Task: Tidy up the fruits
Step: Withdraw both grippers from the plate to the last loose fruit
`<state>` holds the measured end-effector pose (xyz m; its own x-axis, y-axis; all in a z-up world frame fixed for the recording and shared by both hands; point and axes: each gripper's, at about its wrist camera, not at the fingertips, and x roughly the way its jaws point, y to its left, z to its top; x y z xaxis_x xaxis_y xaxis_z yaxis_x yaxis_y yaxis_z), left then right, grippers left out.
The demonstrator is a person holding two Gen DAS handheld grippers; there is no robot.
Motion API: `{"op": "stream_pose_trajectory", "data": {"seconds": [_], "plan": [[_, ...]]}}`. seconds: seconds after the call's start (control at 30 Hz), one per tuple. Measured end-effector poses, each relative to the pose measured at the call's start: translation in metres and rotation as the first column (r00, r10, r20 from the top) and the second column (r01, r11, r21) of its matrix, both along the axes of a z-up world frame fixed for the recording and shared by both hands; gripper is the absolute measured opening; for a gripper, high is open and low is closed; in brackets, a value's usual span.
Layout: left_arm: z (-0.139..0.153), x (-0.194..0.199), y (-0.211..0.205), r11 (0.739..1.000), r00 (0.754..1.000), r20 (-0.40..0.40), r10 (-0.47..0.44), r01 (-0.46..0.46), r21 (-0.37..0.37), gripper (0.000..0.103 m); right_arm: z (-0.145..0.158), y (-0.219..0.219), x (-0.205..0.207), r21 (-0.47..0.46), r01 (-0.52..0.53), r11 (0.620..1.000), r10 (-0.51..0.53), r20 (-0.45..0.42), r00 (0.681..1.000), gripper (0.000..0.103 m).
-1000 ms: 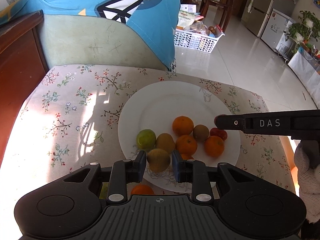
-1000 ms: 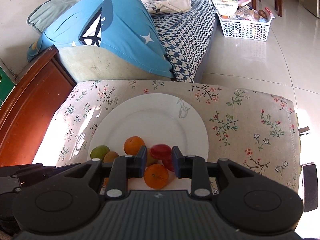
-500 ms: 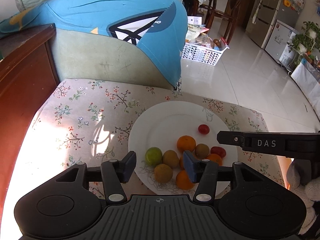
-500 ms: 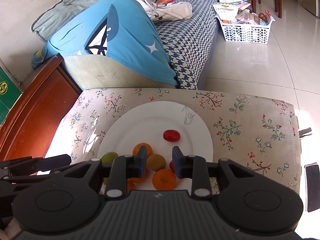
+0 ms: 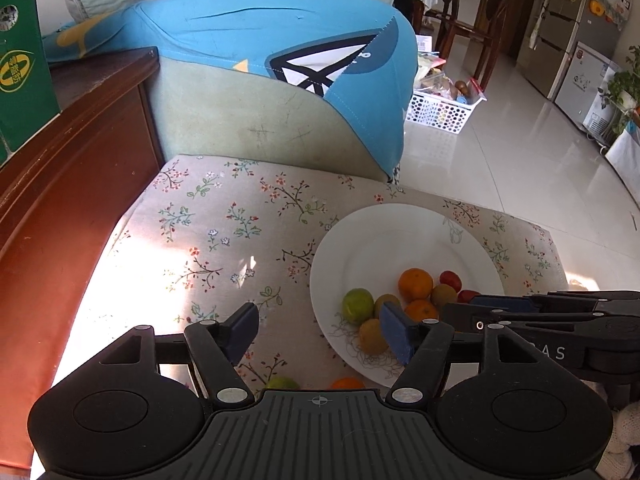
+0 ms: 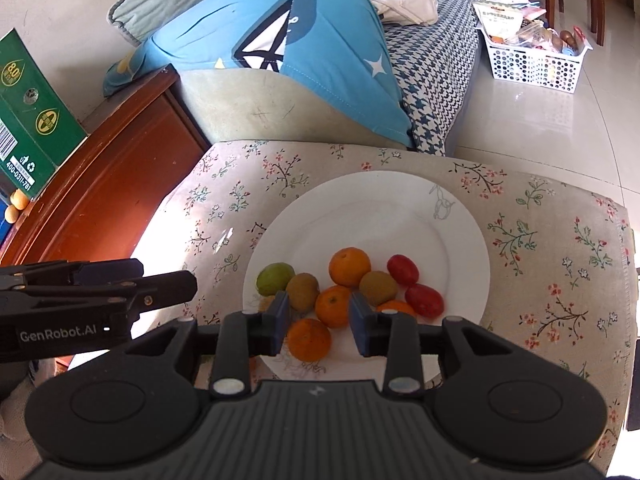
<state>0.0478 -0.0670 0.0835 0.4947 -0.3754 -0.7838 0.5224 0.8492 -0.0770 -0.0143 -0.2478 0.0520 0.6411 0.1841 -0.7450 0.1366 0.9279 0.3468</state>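
Observation:
A white plate (image 6: 400, 208) sits on a floral-cloth stool (image 6: 560, 264). It holds several fruits: oranges (image 6: 349, 267), brown kiwis (image 6: 378, 288), a green citrus (image 6: 275, 279) and two red tomatoes (image 6: 403, 269). The plate also shows in the left wrist view (image 5: 400, 236). My left gripper (image 5: 320, 332) is open and empty, above the plate's left edge. My right gripper (image 6: 318, 320) is open and empty, above the plate's near edge. A green fruit (image 5: 282, 383) and an orange (image 5: 347, 383) lie on the cloth beneath my left gripper.
A blue cushion (image 6: 272, 32) on a pale armchair stands behind the stool. A red-brown wooden cabinet (image 6: 108, 184) with a green box (image 6: 28, 112) is at the left. A white basket (image 6: 532, 60) stands on the tiled floor.
Both grippers have pulled back and up from the plate. The left gripper let go of a kiwi and opened wide. The right gripper let go of a red tomato onto the plate and opened.

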Motion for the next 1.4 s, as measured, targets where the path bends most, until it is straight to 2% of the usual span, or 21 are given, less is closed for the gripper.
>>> {"op": "stream_pose_trajectory", "data": {"seconds": [0.23, 0.53, 0.8, 0.93, 1.03, 1.2, 1.4], "plan": [[-0.011, 0.001, 0.005, 0.998, 1.0, -0.005, 0.021, -0.02, 0.057, 0.069, -0.004, 0.025, 0.0, -0.017, -0.068, 0.998, 0.067, -0.021, 0.998, 0.034], [-0.015, 0.003, 0.021, 0.995, 0.999, -0.01, 0.053, -0.052, 0.084, 0.072, -0.009, 0.042, -0.003, -0.024, -0.099, 0.995, 0.098, -0.047, 0.994, 0.035], [-0.024, 0.002, 0.029, 0.986, 0.997, 0.003, 0.076, -0.075, 0.148, 0.073, -0.024, 0.063, -0.002, -0.014, -0.131, 0.991, 0.129, -0.1, 0.987, 0.035], [-0.026, 0.001, 0.031, 0.985, 0.997, 0.002, 0.078, -0.077, 0.157, 0.073, -0.033, 0.07, -0.001, -0.023, -0.121, 0.992, 0.117, -0.118, 0.986, 0.038], [-0.026, 0.0, 0.032, 0.984, 0.997, 0.005, 0.075, -0.075, 0.163, 0.078, -0.039, 0.07, 0.001, -0.011, -0.108, 0.994, 0.106, -0.134, 0.985, 0.039], [-0.027, -0.001, 0.034, 0.983, 0.997, 0.009, 0.075, -0.076, 0.17, 0.079, -0.044, 0.071, 0.005, 0.002, -0.087, 0.996, 0.086, -0.136, 0.987, 0.039], [-0.025, 0.002, 0.044, 0.979, 0.993, 0.013, 0.118, -0.119, 0.167, 0.079, -0.049, 0.073, 0.01, -0.002, -0.051, 0.999, 0.05, -0.116, 0.992, 0.037]]}}
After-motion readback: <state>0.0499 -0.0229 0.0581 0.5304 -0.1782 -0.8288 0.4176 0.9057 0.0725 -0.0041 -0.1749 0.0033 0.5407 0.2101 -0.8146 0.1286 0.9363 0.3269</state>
